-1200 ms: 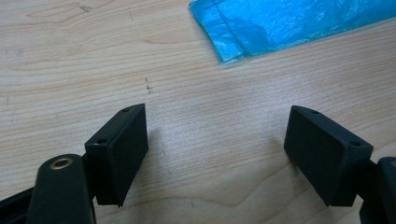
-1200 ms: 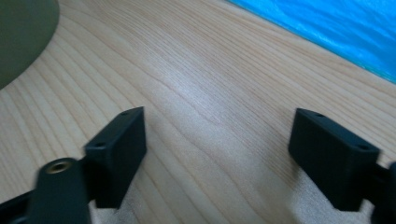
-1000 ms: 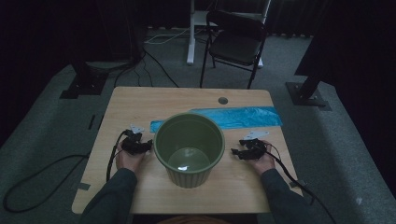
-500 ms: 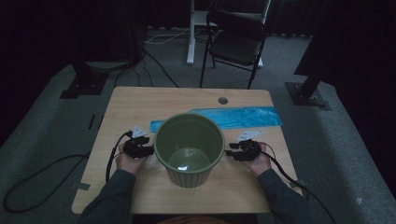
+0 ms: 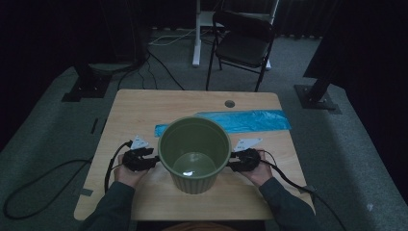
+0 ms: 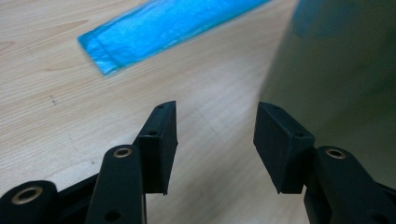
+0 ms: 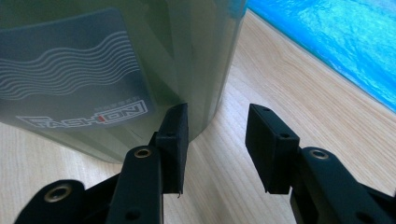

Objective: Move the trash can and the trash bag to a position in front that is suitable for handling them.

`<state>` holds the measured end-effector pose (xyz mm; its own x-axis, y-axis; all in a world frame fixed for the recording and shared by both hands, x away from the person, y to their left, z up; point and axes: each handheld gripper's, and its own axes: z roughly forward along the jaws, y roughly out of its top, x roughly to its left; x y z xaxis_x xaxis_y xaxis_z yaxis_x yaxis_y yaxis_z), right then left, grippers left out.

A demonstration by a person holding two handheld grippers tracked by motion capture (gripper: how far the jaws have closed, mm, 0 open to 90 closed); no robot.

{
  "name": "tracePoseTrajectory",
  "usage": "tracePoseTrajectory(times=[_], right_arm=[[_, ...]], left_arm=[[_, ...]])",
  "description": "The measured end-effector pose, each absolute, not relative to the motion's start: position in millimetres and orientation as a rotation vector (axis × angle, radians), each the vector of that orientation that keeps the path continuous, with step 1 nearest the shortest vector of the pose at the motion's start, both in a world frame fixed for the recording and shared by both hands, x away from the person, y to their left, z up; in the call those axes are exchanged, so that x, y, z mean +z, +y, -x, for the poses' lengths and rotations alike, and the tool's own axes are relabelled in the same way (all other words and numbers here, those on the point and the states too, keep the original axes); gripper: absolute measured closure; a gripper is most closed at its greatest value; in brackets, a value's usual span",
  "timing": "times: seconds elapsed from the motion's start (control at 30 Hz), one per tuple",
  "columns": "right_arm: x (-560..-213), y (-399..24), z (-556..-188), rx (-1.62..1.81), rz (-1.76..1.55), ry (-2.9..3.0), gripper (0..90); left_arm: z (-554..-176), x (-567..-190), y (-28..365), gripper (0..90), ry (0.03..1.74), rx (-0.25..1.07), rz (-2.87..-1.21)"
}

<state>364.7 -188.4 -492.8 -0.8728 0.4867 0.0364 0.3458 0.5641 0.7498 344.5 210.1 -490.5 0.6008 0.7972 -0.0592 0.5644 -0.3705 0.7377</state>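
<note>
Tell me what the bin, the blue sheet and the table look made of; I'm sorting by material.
Bin: likely plastic, smooth olive wall with ribs and a printed label. Blue sheet: thin plastic film, probably a folded bag, glossy and finely wrinkled. Table: pale wood or wood-look laminate, matt with grain lines.

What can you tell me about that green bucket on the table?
The green bucket is a round, ribbed, plastic-looking bin, wider at the rim than at the base. It stands upright and empty on the wooden table, just in front of a flat blue plastic bag. A grey label with wavy lines sits on its side.
</note>
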Motion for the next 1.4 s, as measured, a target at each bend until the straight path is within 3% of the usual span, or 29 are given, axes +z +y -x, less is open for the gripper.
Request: tracePoseTrajectory(times=[0.83, 1.1, 1.4], right_arm=[[-495.7, -160.3, -396.9, 1.171, -0.694, 2.644, 57.5], [-510.8, -201.3, -451.1, 0.991, -0.894, 2.537, 56.7], [-516.5, -225.6, -482.3, 0.846, -0.998, 2.487, 52.4]], left_arm=[[-359.7, -491.3, 213.6, 50.9, 1.096, 0.414, -2.052], [-361.7, -492.9, 220.3, 49.8, 1.123, 0.408, -2.028], [-364.0, -495.7, 220.7, 49.5, 1.136, 0.399, -2.031]])
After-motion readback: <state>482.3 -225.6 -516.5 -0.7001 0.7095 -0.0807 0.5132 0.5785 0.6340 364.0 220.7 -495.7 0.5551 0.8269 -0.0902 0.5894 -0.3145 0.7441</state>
